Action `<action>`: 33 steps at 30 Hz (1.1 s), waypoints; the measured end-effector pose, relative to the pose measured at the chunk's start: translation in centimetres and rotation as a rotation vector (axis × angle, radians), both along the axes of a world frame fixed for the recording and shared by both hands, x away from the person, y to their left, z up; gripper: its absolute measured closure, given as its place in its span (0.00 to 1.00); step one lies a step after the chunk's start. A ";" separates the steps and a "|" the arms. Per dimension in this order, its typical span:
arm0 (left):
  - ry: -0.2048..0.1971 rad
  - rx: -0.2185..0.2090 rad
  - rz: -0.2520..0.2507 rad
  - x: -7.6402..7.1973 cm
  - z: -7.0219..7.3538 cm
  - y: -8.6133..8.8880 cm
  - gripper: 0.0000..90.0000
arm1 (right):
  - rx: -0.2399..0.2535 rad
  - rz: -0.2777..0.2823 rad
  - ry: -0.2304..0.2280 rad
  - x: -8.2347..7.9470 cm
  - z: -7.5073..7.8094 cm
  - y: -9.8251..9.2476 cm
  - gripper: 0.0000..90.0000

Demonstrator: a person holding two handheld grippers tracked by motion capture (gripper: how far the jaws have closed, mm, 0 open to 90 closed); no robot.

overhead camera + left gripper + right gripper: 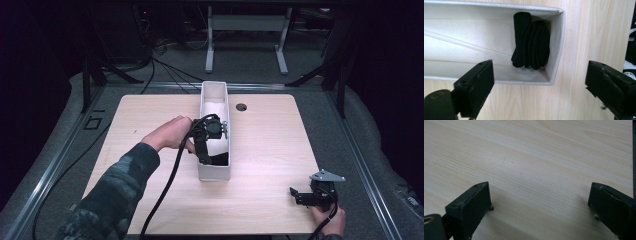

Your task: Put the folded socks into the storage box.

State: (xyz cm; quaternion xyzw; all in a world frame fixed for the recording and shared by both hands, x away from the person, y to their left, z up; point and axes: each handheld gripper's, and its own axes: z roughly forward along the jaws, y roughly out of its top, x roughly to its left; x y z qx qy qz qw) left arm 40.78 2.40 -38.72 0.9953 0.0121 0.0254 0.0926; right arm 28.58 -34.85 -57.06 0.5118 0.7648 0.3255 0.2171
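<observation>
A long, narrow white box (202, 107) lies lengthwise in the middle of the light wooden table (270, 145). A black rolled cloth, like a sock (531, 42), rests inside the box (557, 45) against its near end wall; in the high view the cloth (220, 159) is a dark patch there. My left gripper (206, 152) hangs over that end, pointing down. In the left gripper view the left gripper (540, 75) is open, with nothing between its jaws. My right gripper (299, 196) rests near the table's front right corner. Its own view has the right gripper (540, 195) open over bare wood.
A round cable hole (241, 107) sits in the table just right of the box's far end. The left gripper's black cable (167, 185) trails toward the front edge. A white desk frame (246, 25) stands on the floor beyond the table.
</observation>
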 end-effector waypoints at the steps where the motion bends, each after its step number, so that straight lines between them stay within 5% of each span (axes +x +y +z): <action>1: 0.003 -0.008 0.002 -0.1 0.2 0.2 0.09 | 0.000 0.000 0.000 0.0 0.0 0.0 0.04; 20: -0.069 -0.046 0.040 -2.6 2.5 6.5 0.03 | 0.001 -0.002 -0.001 0.0 0.0 0.0 0.04; 33: -0.099 -0.059 0.099 -4.0 2.6 11.0 0.02 | 0.002 -0.004 0.000 0.0 0.0 0.0 0.04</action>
